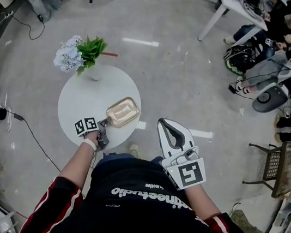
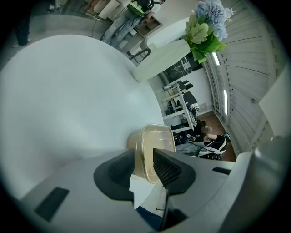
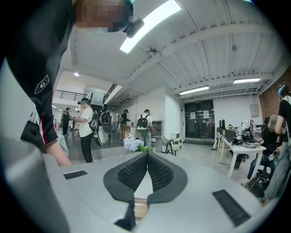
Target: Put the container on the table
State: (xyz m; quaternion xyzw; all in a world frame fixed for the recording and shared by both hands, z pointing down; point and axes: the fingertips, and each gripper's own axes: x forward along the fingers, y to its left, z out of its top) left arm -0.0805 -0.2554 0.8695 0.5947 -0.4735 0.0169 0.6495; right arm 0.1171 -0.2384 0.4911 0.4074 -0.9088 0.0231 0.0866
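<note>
- The container [image 1: 122, 111] lies flat on the round white bench [image 1: 79, 99], directly ahead of the left hand-held gripper [image 2: 144, 157], with its near end between the jaws.
- Those jaws stand apart and the pads look clear of the rim. The bench seems to carry the weight, so the placing looks done.
- The right hand-held gripper [image 3: 148, 154] hangs off the bench, jaws together on nothing, probably to stay out of the way.
- Flowers [image 1: 79, 52] stand beyond the container, well apart.
</note>
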